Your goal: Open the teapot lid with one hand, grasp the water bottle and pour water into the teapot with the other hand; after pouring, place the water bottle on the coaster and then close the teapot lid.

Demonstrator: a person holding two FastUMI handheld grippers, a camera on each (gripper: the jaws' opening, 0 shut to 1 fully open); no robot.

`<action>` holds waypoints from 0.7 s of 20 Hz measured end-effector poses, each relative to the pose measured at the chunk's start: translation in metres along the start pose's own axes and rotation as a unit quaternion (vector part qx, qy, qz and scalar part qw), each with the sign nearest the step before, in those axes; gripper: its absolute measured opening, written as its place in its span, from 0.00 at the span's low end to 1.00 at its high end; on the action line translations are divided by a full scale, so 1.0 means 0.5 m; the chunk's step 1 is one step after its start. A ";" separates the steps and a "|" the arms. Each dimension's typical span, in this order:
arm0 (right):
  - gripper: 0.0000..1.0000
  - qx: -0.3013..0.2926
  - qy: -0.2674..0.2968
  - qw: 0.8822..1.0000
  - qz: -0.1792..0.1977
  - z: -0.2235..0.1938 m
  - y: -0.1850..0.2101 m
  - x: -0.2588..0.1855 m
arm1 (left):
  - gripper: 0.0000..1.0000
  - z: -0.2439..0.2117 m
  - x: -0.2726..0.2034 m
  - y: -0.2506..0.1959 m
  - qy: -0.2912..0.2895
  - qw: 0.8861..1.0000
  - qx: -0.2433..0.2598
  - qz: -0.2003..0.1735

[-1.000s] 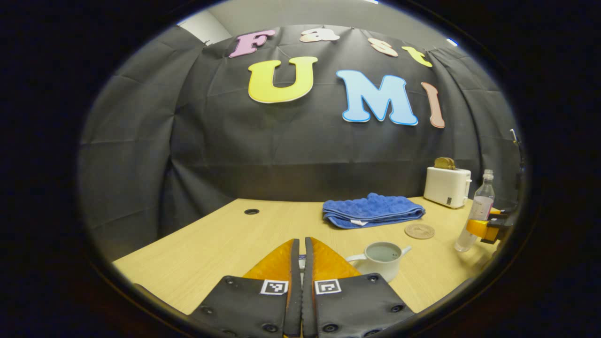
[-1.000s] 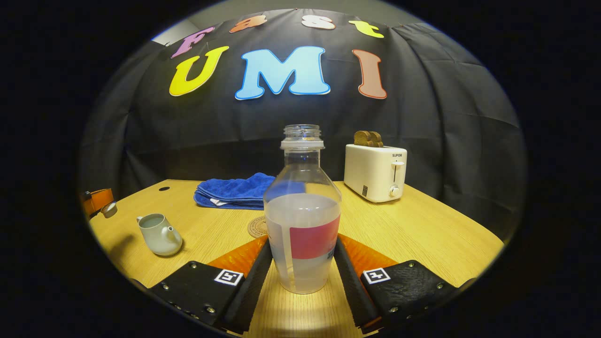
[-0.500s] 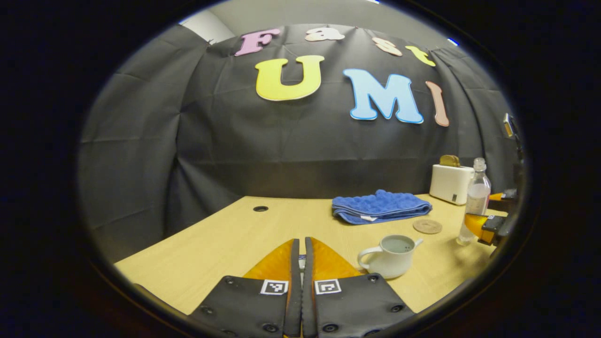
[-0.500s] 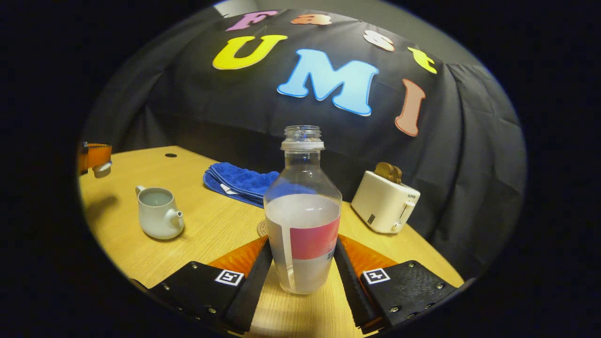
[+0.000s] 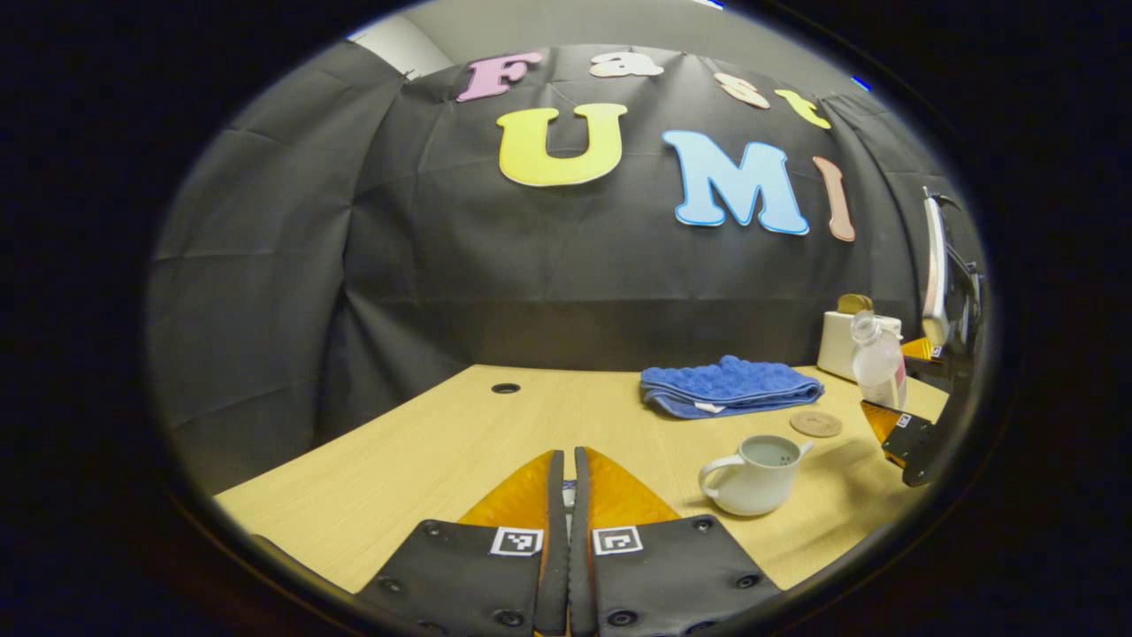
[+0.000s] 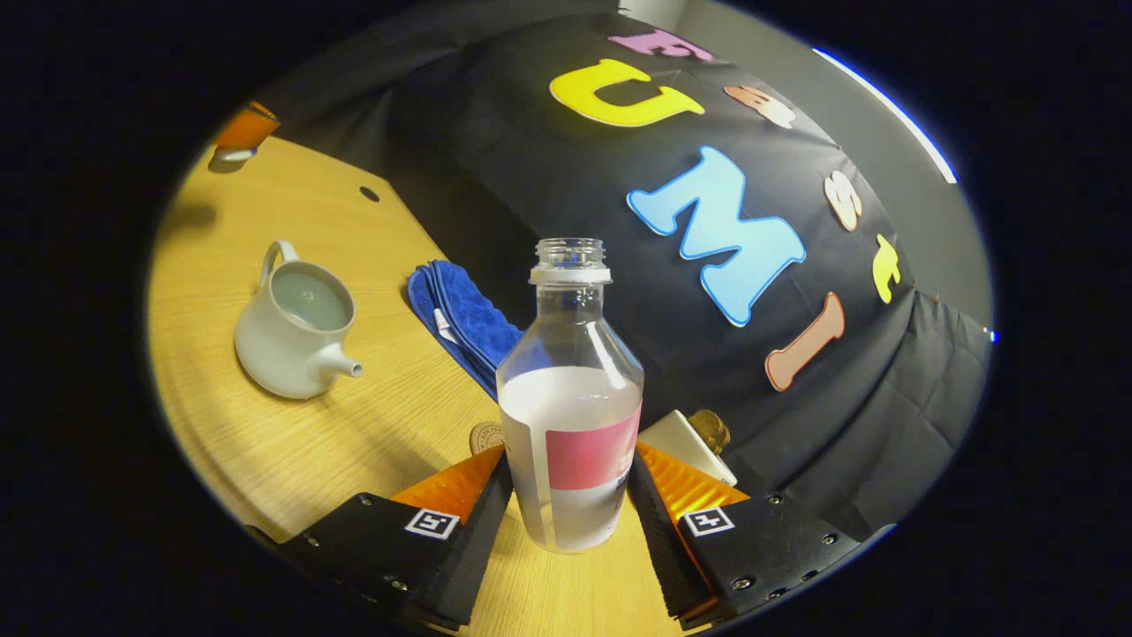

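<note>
The white teapot stands on the table with its top uncovered and water inside. My left gripper is shut; a sliver of the teapot lid shows between its fingers. In the right gripper view that gripper hangs at the far left of the table, with the lid under it. My right gripper is shut on the capless, half-full water bottle. In the left gripper view the bottle is in the air, leaning toward the teapot. The round coaster lies between the two.
A folded blue towel lies behind the teapot. A white toaster with bread stands at the back right. The wooden table has a cable hole near its back left.
My right gripper has lifted the bottle off the table and tilted it toward the teapot, which now looks closer. The left gripper stayed shut and shifted slightly.
</note>
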State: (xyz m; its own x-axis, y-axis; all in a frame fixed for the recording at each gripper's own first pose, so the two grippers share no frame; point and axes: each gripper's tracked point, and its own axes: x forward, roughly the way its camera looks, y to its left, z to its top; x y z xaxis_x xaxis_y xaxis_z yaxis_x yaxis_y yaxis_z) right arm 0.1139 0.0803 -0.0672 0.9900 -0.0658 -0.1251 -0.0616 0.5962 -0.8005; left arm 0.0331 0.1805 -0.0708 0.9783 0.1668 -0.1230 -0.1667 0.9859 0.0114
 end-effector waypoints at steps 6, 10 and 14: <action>0.77 -0.114 -0.024 0.993 -0.020 0.030 0.022 0.003 | 0.07 -0.012 0.001 0.014 0.005 1.000 -0.002 0.002; 0.77 -0.181 -0.040 0.982 -0.031 0.050 0.030 0.004 | 0.06 -0.015 0.001 0.021 0.007 1.000 -0.003 0.002; 0.77 -0.242 -0.046 0.969 -0.037 0.059 0.038 0.013 | 0.06 -0.018 0.002 0.027 0.007 1.000 -0.003 0.003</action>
State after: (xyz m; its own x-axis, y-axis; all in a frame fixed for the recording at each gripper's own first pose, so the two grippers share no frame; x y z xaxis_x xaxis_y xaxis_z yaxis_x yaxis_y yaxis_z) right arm 0.1229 0.1150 -0.0658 0.9997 -0.0086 -0.0214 -0.0199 0.1466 -0.9890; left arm 0.0309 0.1939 -0.0796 0.9755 0.1719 -0.1373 -0.1727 0.9850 0.0064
